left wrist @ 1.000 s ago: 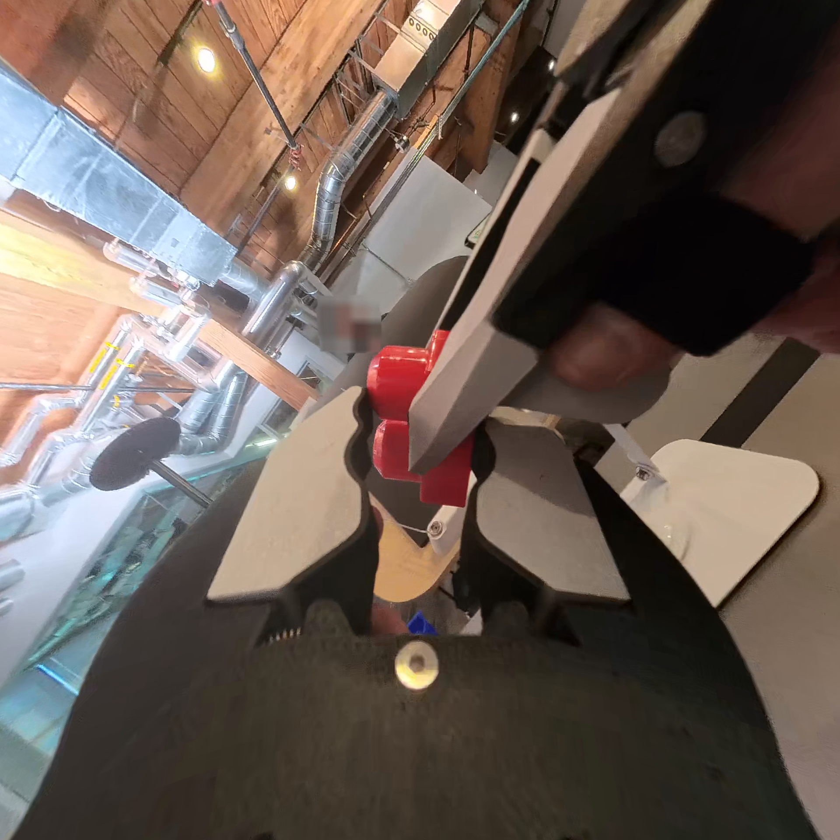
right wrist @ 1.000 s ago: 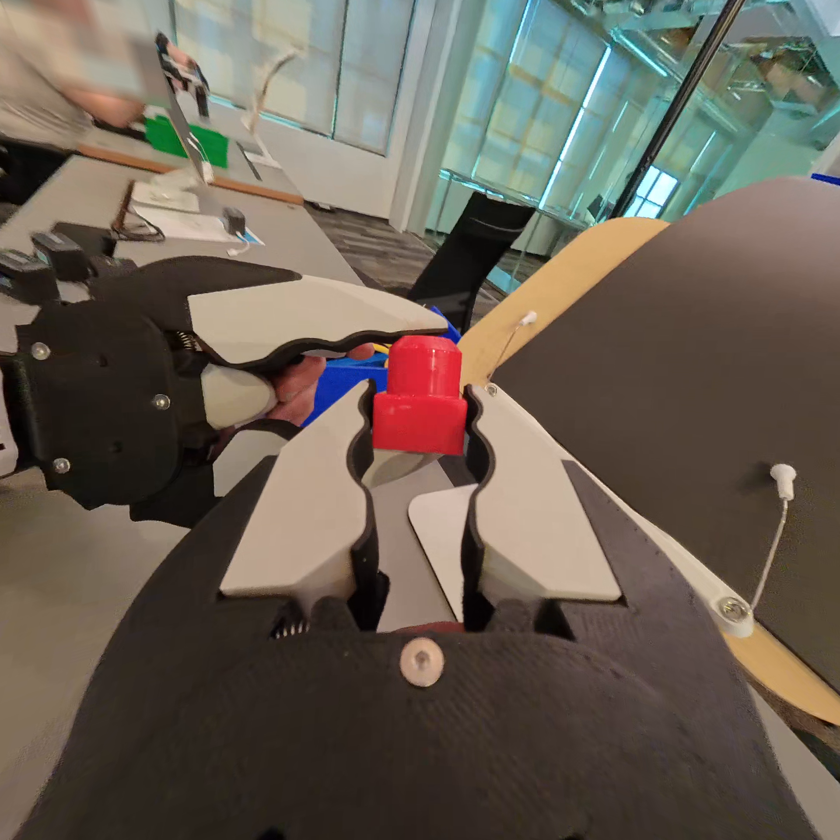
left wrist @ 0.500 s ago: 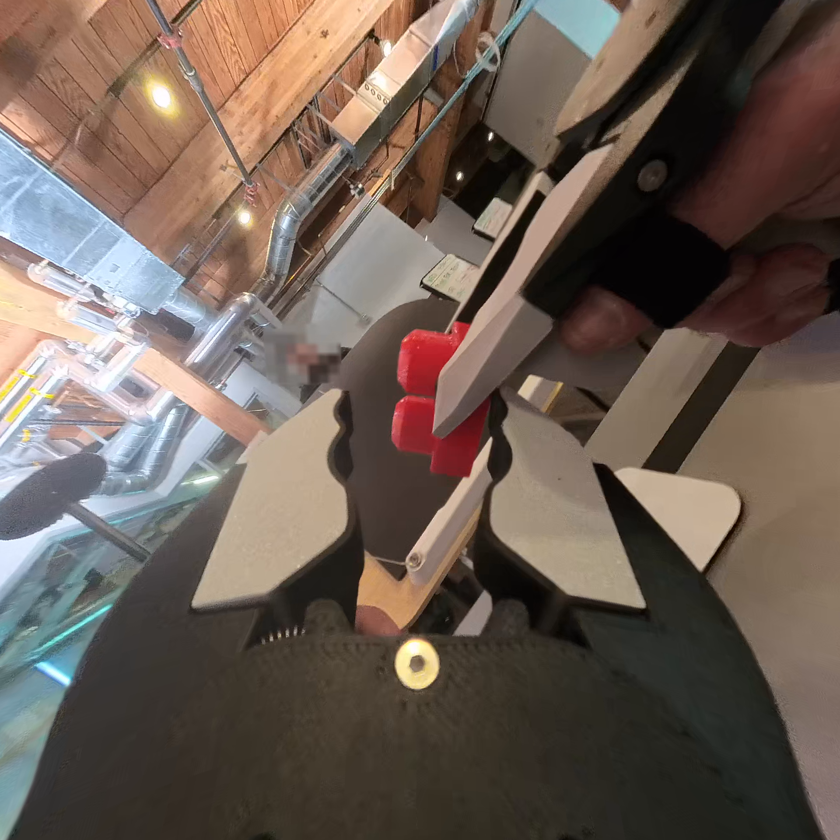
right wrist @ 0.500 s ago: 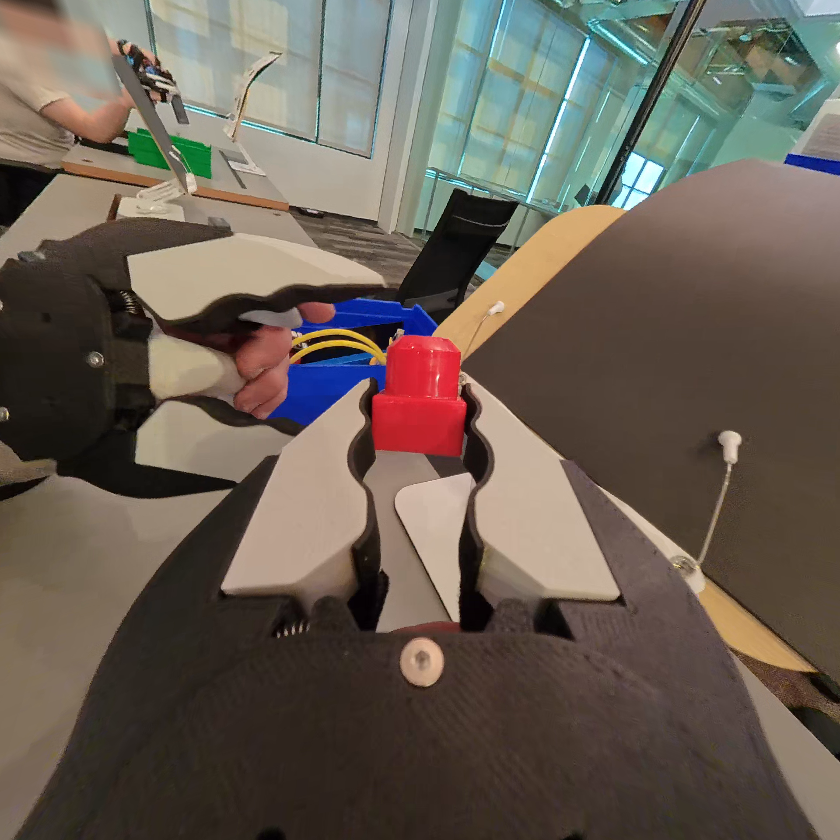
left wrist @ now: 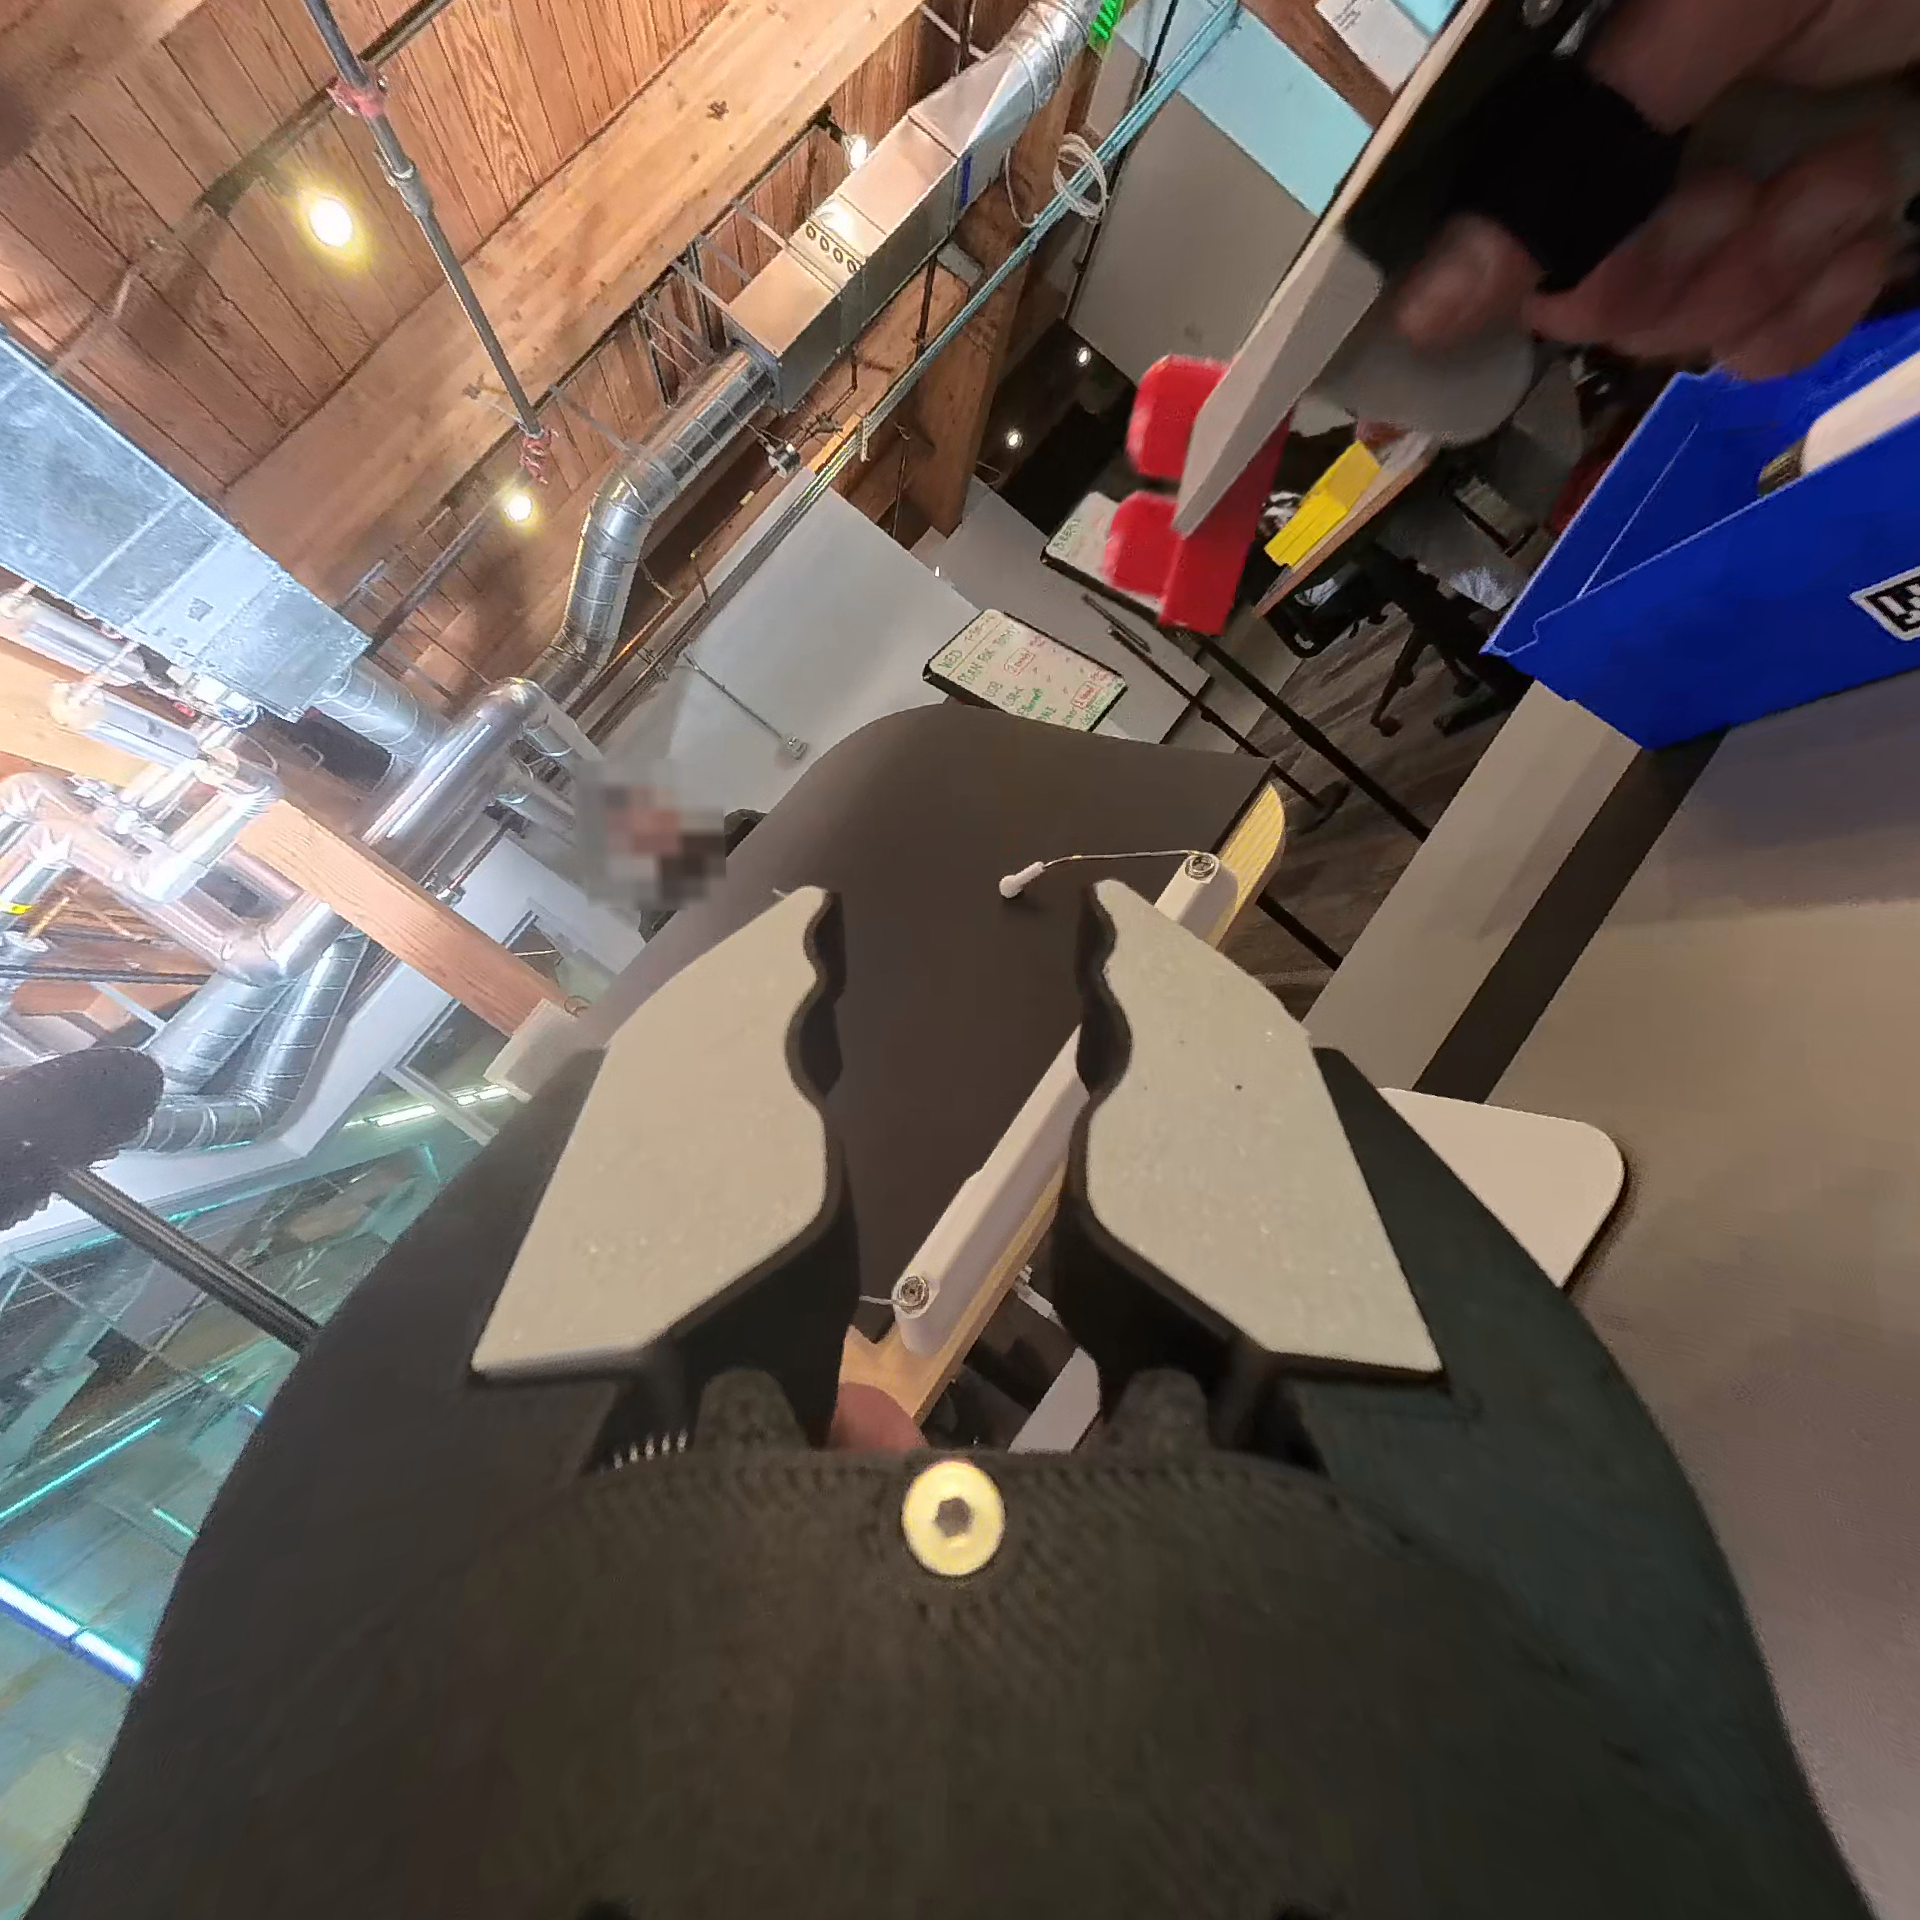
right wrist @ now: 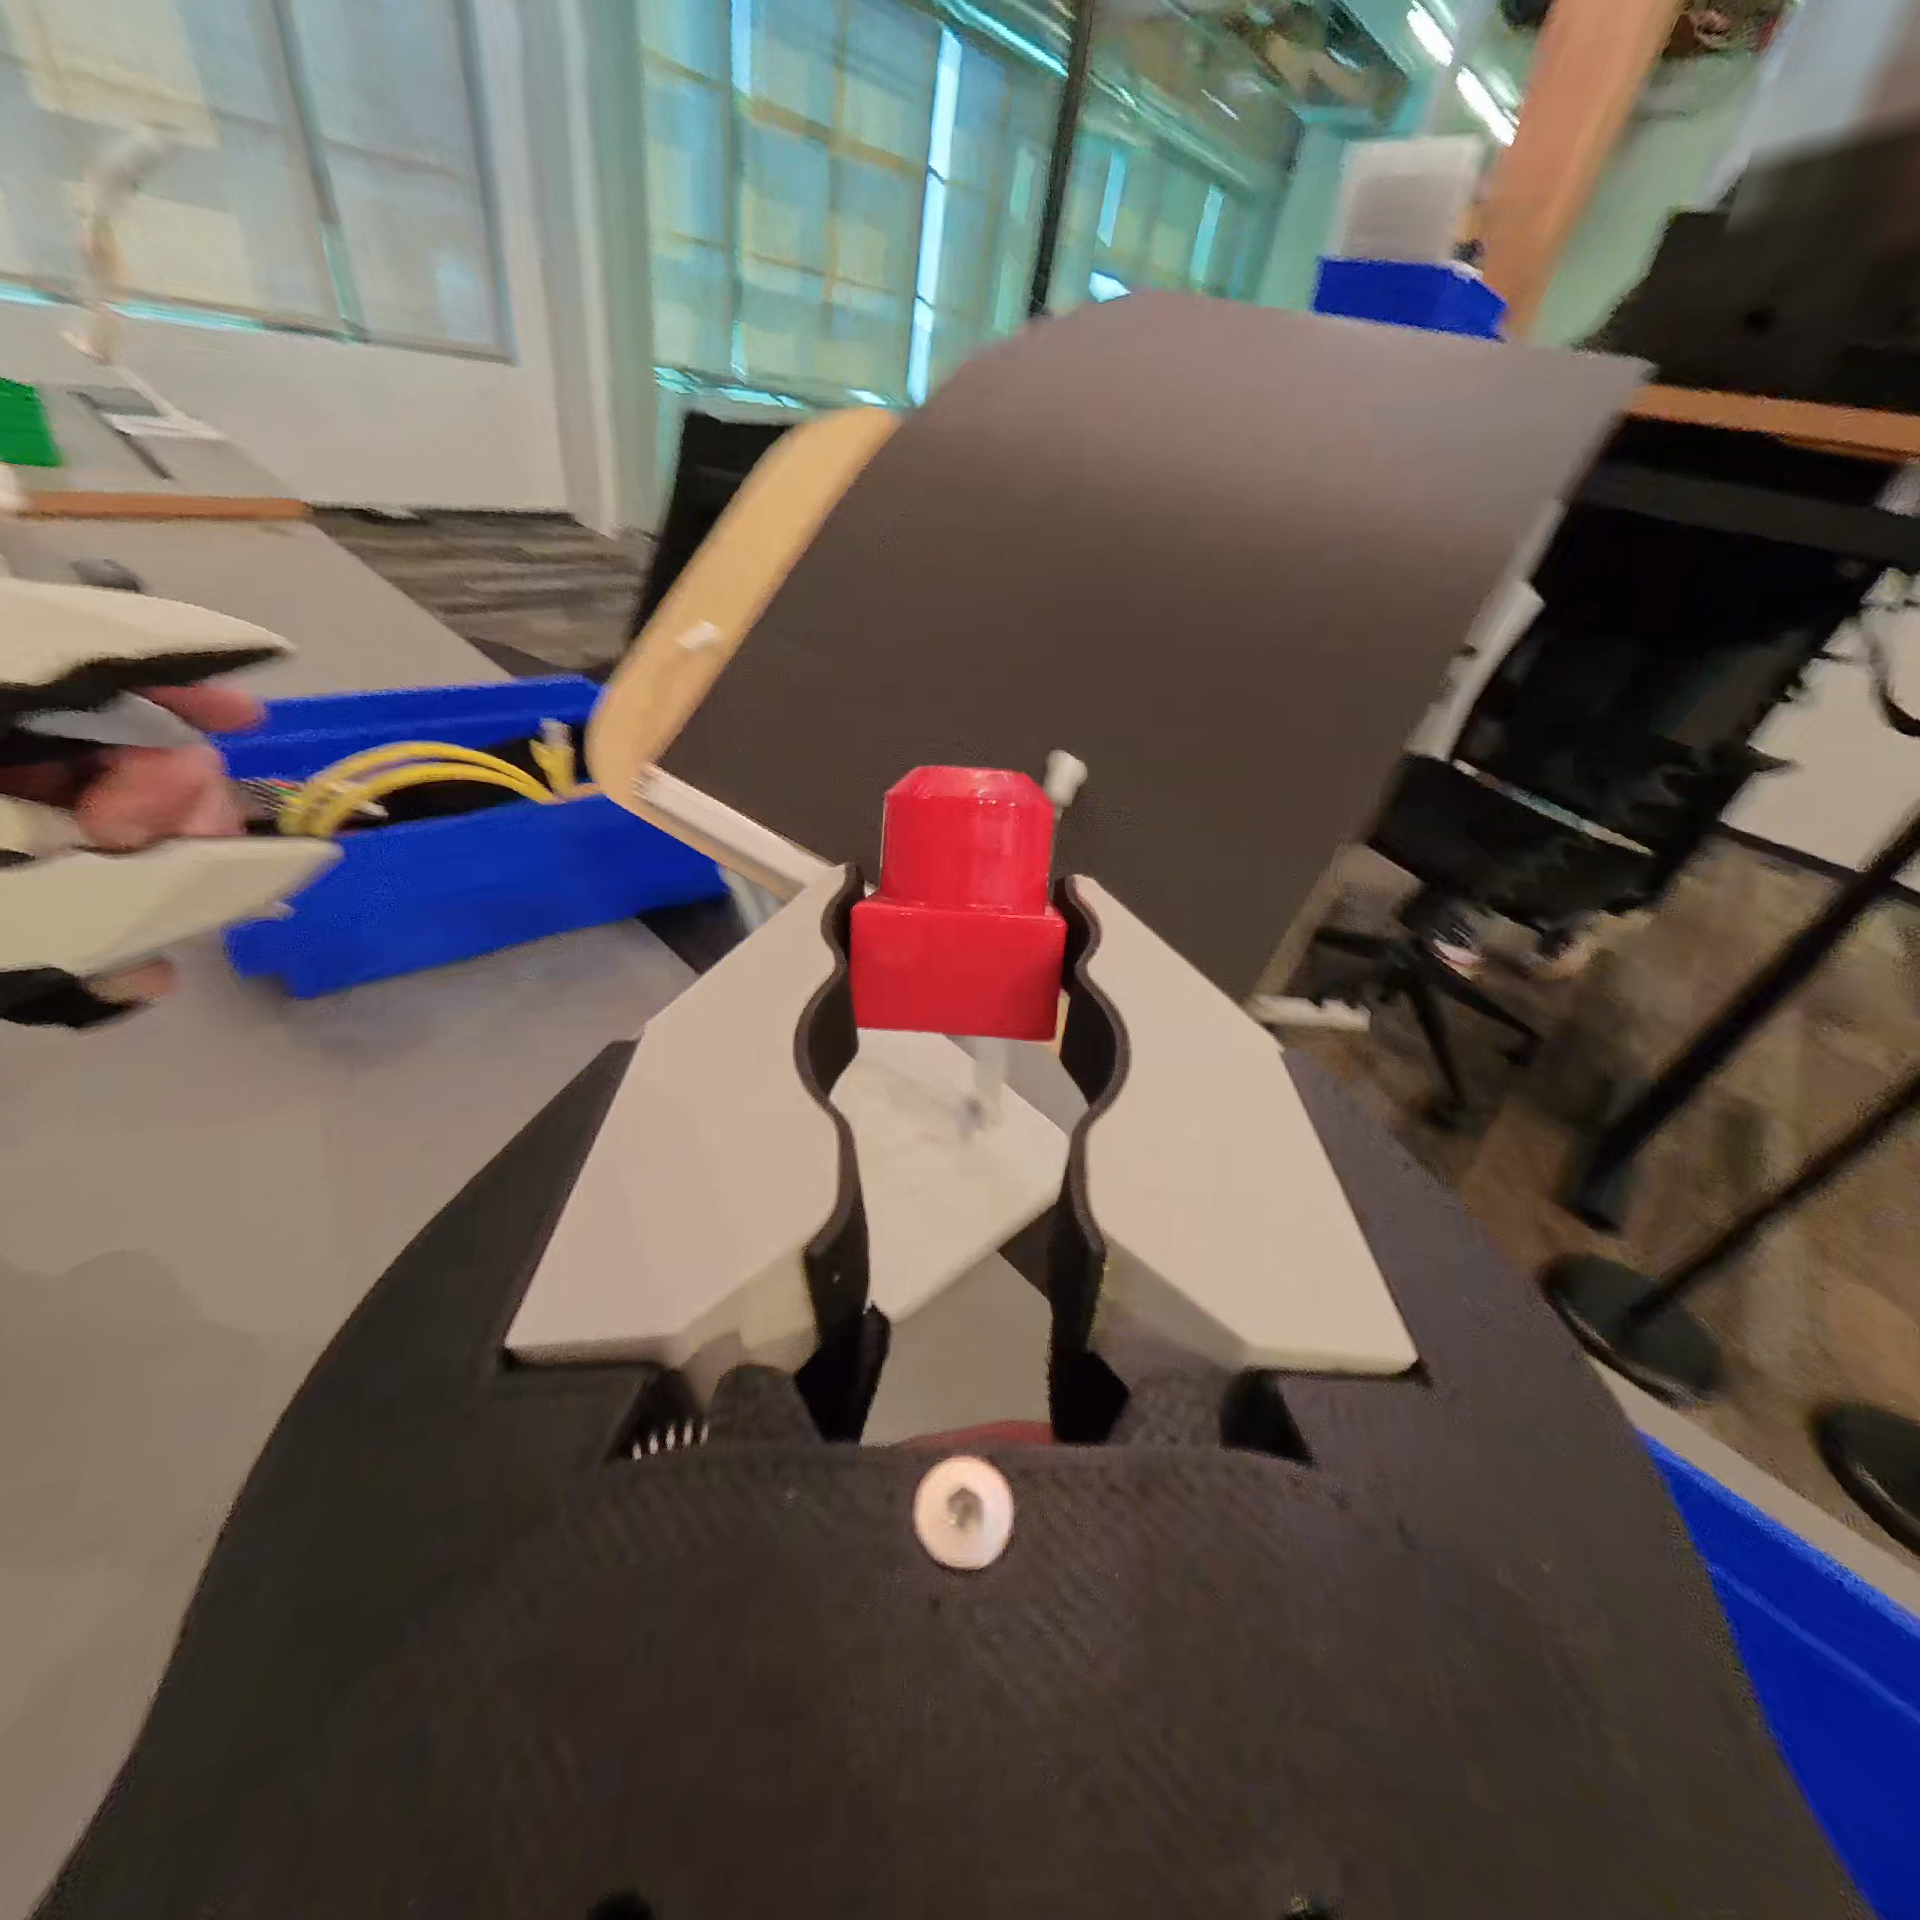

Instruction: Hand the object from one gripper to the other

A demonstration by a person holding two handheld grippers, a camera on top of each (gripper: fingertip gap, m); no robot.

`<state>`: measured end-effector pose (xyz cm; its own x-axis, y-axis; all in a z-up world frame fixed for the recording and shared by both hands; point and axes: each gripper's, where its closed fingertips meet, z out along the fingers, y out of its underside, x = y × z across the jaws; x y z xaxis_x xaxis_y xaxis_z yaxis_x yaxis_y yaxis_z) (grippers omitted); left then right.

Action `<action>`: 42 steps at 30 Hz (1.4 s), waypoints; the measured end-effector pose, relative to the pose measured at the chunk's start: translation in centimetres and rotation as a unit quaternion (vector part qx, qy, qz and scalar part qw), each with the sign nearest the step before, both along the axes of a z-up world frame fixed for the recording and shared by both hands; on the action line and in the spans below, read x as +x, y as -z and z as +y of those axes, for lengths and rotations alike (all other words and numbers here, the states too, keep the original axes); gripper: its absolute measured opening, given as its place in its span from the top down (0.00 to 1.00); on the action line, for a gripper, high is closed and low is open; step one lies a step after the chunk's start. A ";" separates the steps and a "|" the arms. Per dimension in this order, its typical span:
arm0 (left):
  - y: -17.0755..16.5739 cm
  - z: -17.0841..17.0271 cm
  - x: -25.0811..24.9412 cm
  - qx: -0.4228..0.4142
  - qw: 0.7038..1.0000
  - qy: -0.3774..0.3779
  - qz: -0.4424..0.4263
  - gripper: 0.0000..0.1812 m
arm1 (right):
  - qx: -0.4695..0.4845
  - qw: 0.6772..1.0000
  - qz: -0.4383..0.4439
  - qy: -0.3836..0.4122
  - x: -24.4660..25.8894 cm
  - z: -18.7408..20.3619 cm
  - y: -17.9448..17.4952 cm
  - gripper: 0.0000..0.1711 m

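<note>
Your right gripper [right wrist: 958, 914] is clamped on the red plastic block with a rounded knob on top [right wrist: 961, 914], grey fingertips pressing both flat sides of its square base, knob pointing away from the camera, block held in the air above the grey tabletop [right wrist: 260, 1143]. Under the jaws sits a white rounded-corner plate [right wrist: 935, 1195] on that tabletop. Your left gripper [left wrist: 956, 935] has its grey fingers [left wrist: 707, 1122] spread apart with nothing between them; it's tilted, looking partly up at the wood ceiling. In the left wrist view the red block shows up top right, well apart from the left gripper, pinched in the right gripper, whose grey finger crosses in front of it; that area is motion-blurred. In the right wrist view the left gripper sits at the far left edge, off to the side of the block, not touching it, with your hand [right wrist: 145, 779] behind it. Beyond the block stands a dark grey curved panel with a tan wooden edge [right wrist: 1143, 571]. Left of that is a blue plastic bin [right wrist: 468, 883] holding yellow cables [right wrist: 416, 779]. Farther back: glass walls, black chairs, blurred.
</note>
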<state>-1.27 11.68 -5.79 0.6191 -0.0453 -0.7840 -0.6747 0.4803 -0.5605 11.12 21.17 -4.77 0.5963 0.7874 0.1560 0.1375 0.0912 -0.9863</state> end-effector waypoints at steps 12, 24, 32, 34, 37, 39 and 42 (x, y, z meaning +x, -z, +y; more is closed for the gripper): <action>1.6 0.4 0.7 -0.025 1.000 0.010 0.007 0.79 | -0.154 0.962 -0.094 0.206 18.1 5.1 8.9 0.80; 2.9 0.6 1.4 -0.043 0.999 0.020 0.021 0.80 | -0.294 0.901 -0.221 0.228 20.3 5.6 19.5 0.80; 3.7 0.8 1.8 -0.061 0.998 0.025 0.026 0.81 | -0.324 0.886 -0.242 0.226 20.1 5.5 22.0 0.80; 3.8 0.8 1.8 -0.063 0.997 0.026 0.027 0.81 | -0.326 0.882 -0.253 0.229 20.3 5.5 22.3 0.80; 4.0 0.8 2.0 -0.067 0.997 0.030 0.027 0.81 | -0.333 0.875 -0.263 0.232 20.5 5.4 22.8 0.80; 4.1 0.9 2.1 -0.069 0.997 0.031 0.028 0.81 | -0.334 0.875 -0.263 0.233 20.5 5.4 22.8 0.80; 4.2 0.9 2.2 -0.071 0.997 0.032 0.029 0.81 | -0.338 0.872 -0.265 0.234 20.5 5.2 22.9 0.80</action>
